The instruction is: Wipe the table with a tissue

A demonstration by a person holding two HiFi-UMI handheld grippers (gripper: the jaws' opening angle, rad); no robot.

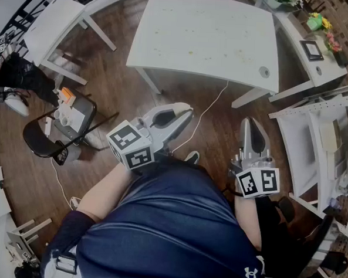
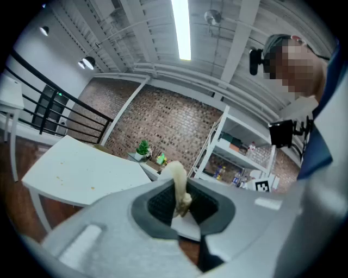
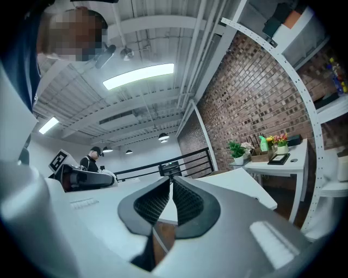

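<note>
The white table [image 1: 209, 38] stands ahead of me, its top speckled with small crumbs; it also shows in the left gripper view [image 2: 76, 168]. Both grippers are held level in front of my body, short of the table's near edge. My left gripper [image 1: 184, 114] is shut on a cream-coloured twisted tissue [image 2: 178, 179] that sticks up between its dark pads [image 2: 157, 206]. My right gripper [image 1: 254, 127] is shut, its pads [image 3: 187, 203] nearly meeting with nothing between them.
A black chair [image 1: 63, 126] loaded with small items stands at the left, a small white table [image 1: 55, 22] behind it. A white side table with plants [image 1: 314, 50] and a white shelf unit [image 1: 327, 139] fill the right. A white cable [image 1: 208, 111] runs across the wooden floor.
</note>
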